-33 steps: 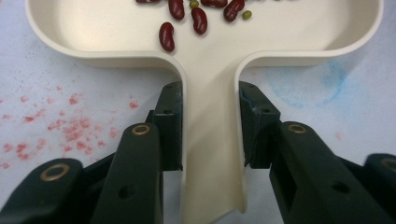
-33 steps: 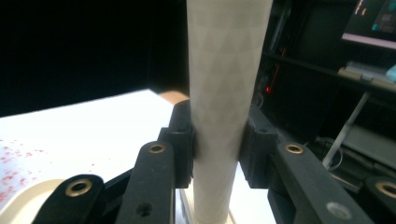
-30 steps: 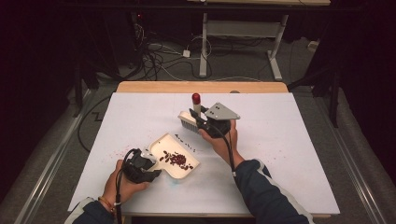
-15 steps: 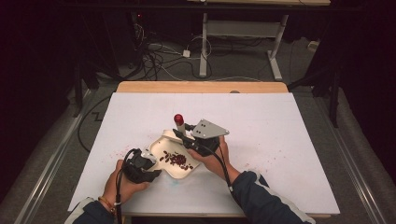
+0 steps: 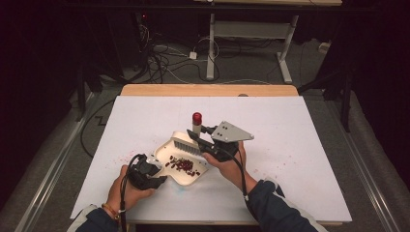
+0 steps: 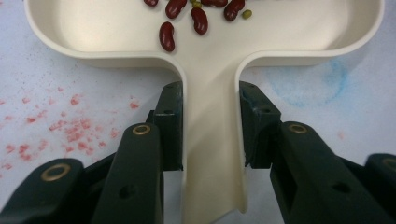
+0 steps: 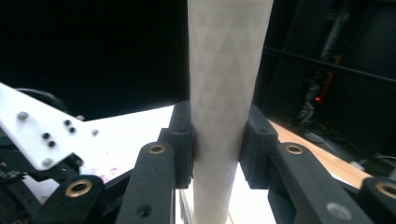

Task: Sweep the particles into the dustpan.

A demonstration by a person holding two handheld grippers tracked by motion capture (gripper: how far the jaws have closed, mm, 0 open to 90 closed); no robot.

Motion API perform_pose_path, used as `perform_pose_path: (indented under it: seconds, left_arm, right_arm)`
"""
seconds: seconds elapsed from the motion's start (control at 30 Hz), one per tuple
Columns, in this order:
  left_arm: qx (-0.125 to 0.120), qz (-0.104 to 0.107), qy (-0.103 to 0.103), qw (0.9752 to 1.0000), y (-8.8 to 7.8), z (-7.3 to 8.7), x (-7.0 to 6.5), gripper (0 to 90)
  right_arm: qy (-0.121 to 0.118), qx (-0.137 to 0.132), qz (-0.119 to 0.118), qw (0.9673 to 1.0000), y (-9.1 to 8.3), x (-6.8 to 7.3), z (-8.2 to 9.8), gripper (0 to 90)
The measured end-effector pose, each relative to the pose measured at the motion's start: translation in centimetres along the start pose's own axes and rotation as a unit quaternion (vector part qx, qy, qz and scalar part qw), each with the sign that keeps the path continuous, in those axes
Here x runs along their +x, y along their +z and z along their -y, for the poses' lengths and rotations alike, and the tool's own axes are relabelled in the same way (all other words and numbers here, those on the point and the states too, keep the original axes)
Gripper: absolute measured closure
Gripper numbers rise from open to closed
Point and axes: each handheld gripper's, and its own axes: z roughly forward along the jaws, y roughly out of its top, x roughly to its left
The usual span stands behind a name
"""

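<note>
Left gripper (image 6: 210,140) low at near left, clamped on dustpan (image 5: 181,159) handle; right gripper (image 7: 217,140) raised beside it, clamped on brush (image 5: 189,142) handle.

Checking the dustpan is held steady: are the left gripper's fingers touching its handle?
Touching. The left gripper view shows both fingers pressed against the sides of the dustpan handle.

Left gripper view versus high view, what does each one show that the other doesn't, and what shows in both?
Left gripper view: small green beans among the red ones, and red specks up close. High view: the brush with its red-capped handle, held by the right gripper, plus cables on the floor. Both: the left gripper shut on the dustpan handle, and red beans in the pan.
</note>
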Motion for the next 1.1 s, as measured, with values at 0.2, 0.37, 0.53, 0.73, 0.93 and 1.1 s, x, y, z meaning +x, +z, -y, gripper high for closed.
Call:
perform_pose_path:
  seconds: [0.2,0.37,0.53,0.73,0.93,1.1]
  left_arm:
    - [0.000,-0.002,0.000,1.0000,0.0,0.0,-0.1,63.7]
    - [0.002,-0.002,-0.001,1.0000,0.0,-0.1,-0.1,63.7]
    - [0.004,-0.004,0.000,1.0000,0.0,-0.1,-0.1,63.8]
    - [0.004,-0.003,-0.001,1.0000,0.0,-0.1,-0.1,63.8]
    - [0.003,-0.002,-0.001,1.0000,0.0,-0.1,-0.1,63.7]
    - [0.004,-0.002,0.000,1.0000,0.0,-0.1,-0.1,63.8]
  right_arm:
    - [-0.003,0.023,0.027,0.9994,-3.4,-1.4,0.4,70.5]
    - [-0.002,0.060,0.038,0.9975,-6.1,-1.8,1.6,70.5]
    - [-0.009,0.072,0.023,0.9971,-7.0,-0.7,1.9,70.5]
    - [-0.015,0.069,0.003,0.9975,-6.0,0.8,2.0,70.5]
    - [-0.004,0.038,-0.023,0.9990,-5.6,0.8,2.0,70.5]
    - [0.001,0.035,-0.012,0.9993,-6.1,0.1,1.9,70.5]
